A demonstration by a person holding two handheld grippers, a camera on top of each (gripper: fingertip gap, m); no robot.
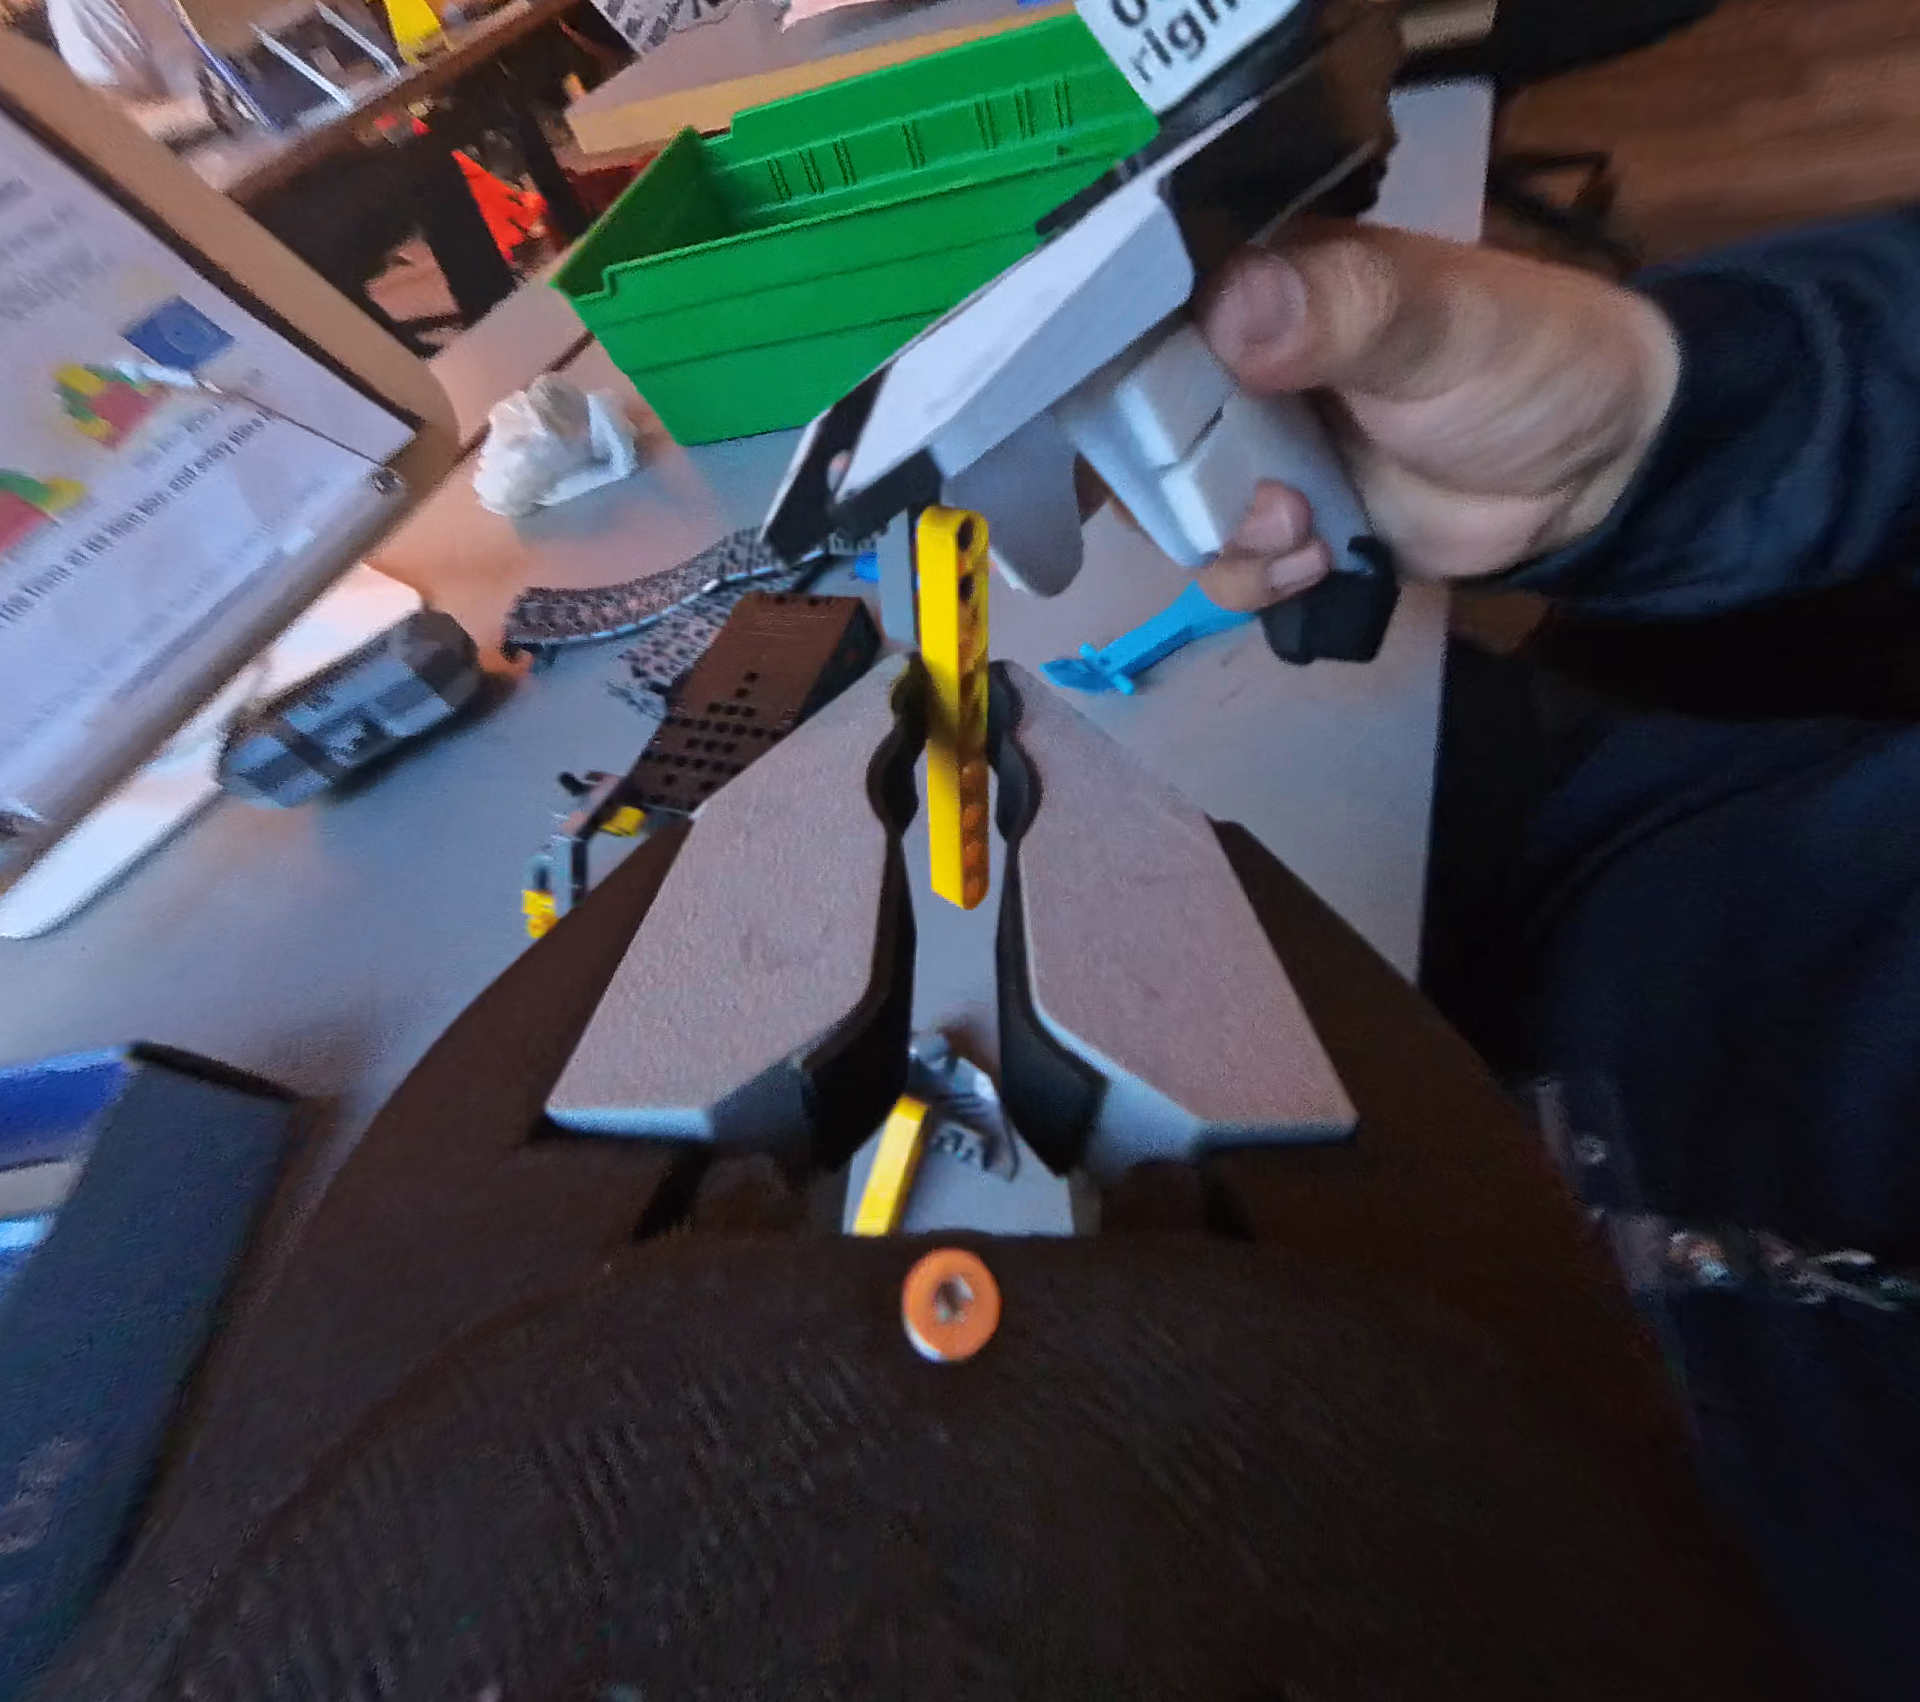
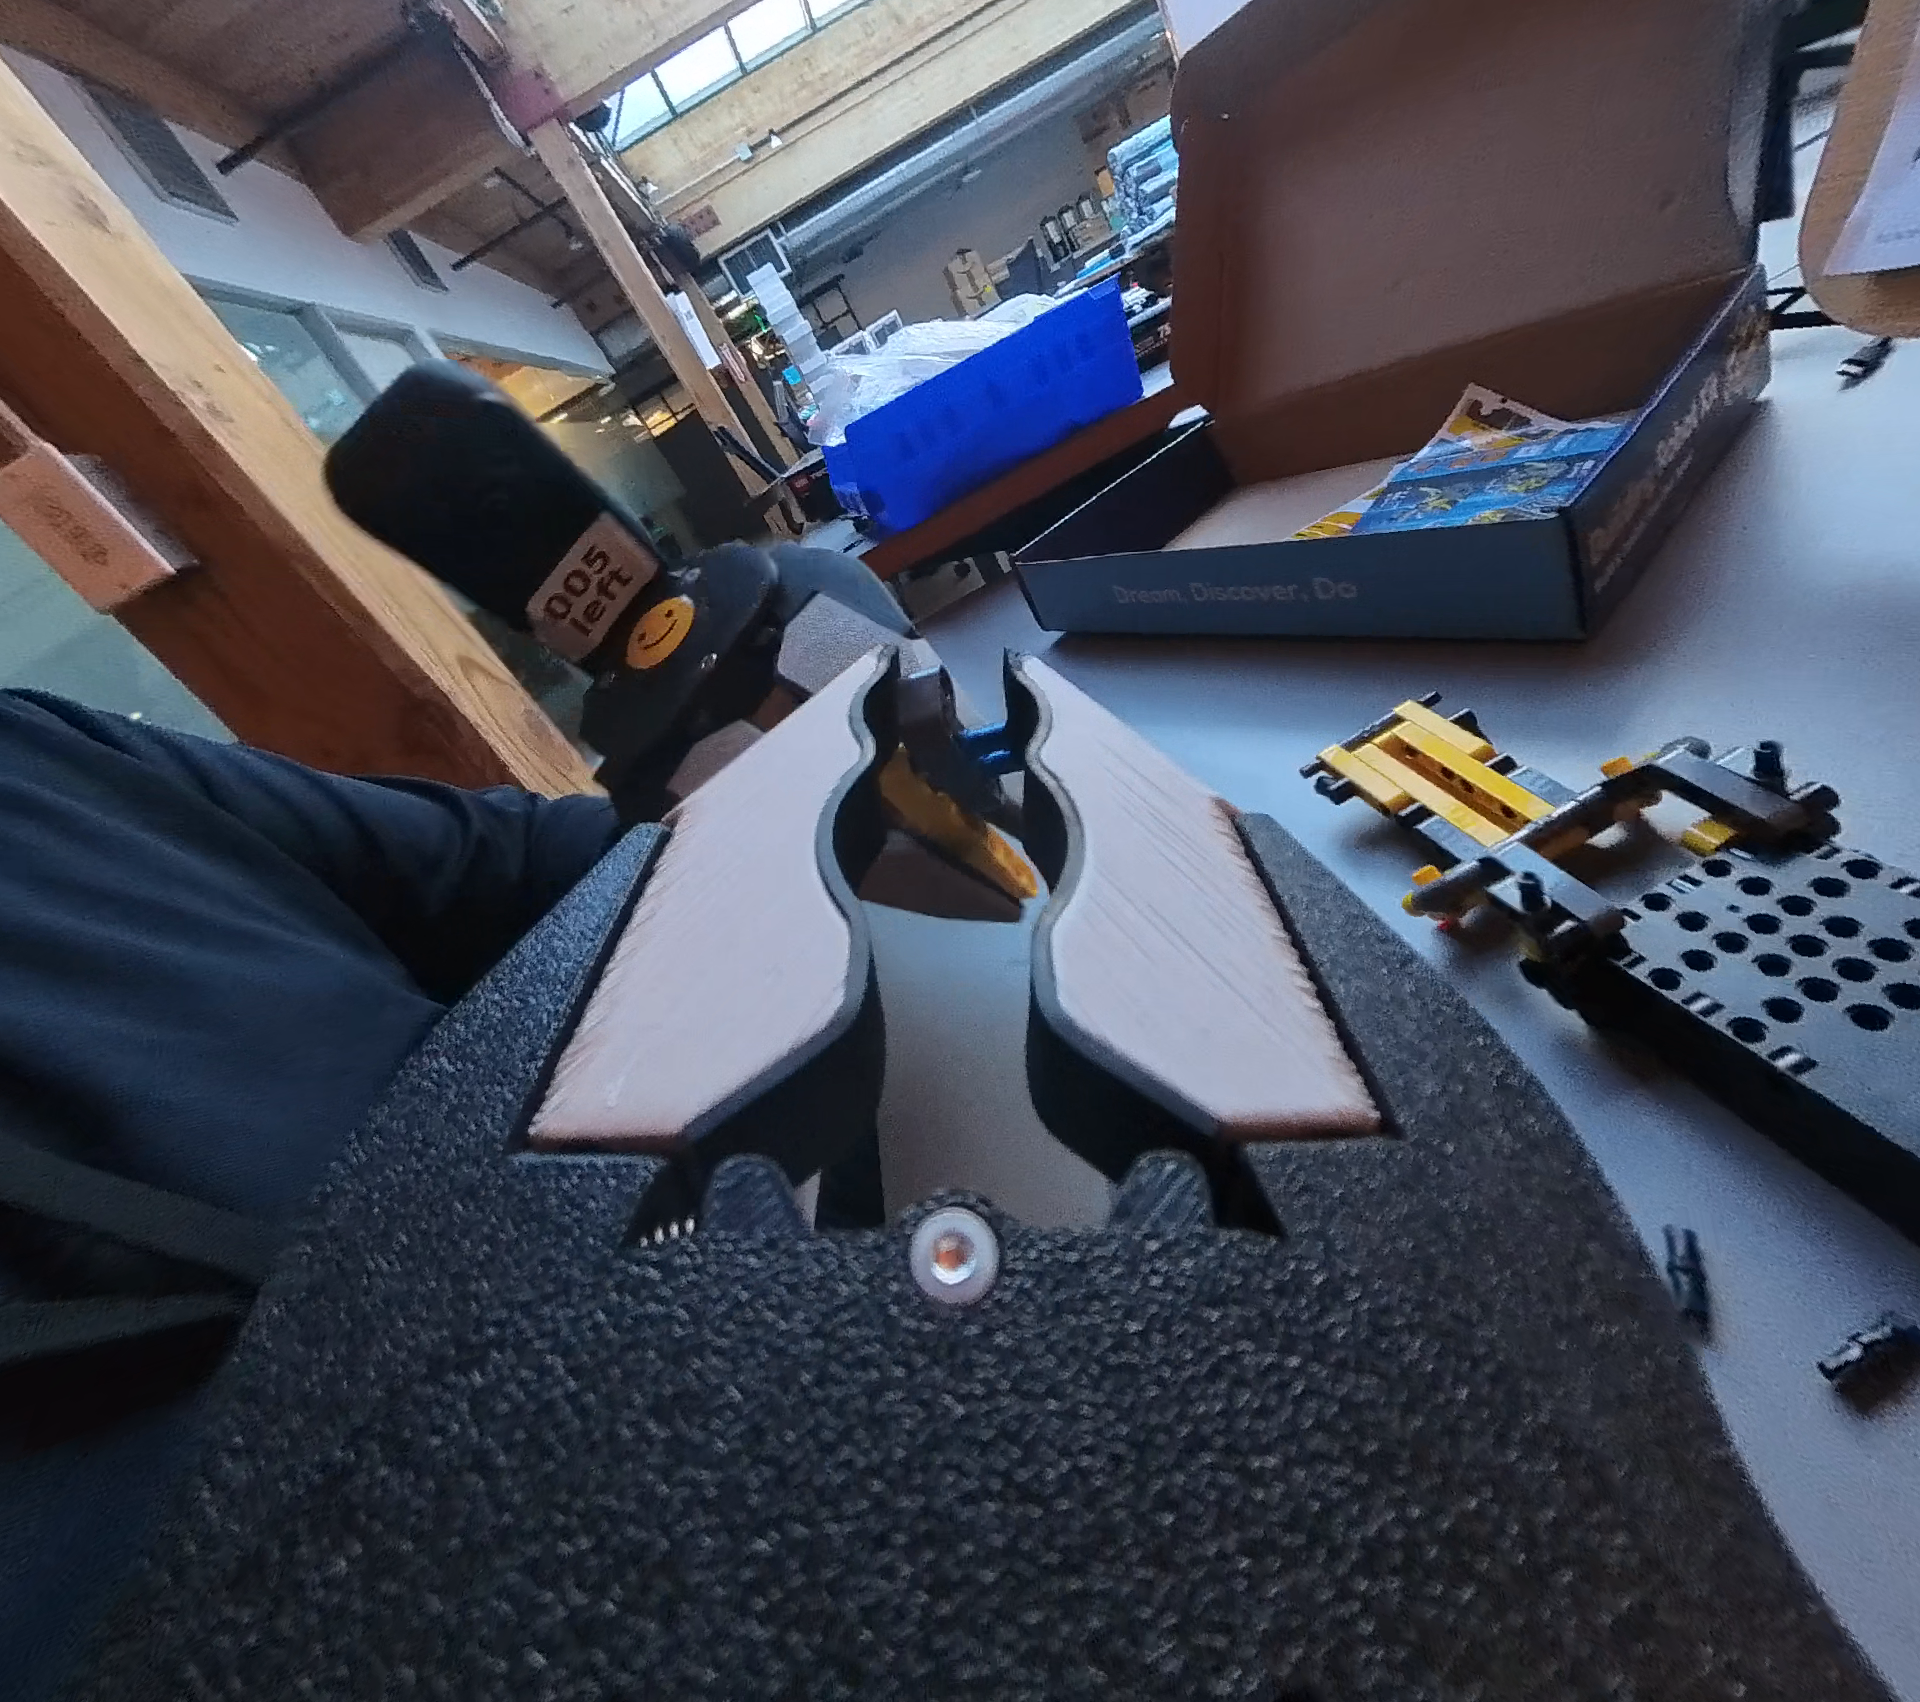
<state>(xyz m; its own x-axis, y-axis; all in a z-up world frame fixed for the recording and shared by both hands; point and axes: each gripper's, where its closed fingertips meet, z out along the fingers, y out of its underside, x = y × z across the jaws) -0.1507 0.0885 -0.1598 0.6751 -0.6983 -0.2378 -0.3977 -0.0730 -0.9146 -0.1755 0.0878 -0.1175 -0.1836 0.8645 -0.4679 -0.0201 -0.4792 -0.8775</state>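
We see a grey tabletop (image 1: 312, 925) carrying an open cardboard box (image 2: 1455, 302) toward its far edge and a green bin (image 1: 810, 281) near another edge. Nearer the middle lies a black perforated plate (image 2: 1787, 977) joined to a black-and-yellow frame (image 2: 1455, 779).

Above the tabletop, our left gripper (image 1: 956, 696) pinches a yellow holed beam (image 1: 956, 717), which stands nearly upright between its fingers. Our right gripper (image 2: 951, 686), held by a hand (image 1: 1455, 405), has its fingers spread a little, their tips on either side of the beam's end; we cannot tell whether they touch it. Small black pins (image 2: 1870, 1340) lie by the near edge.
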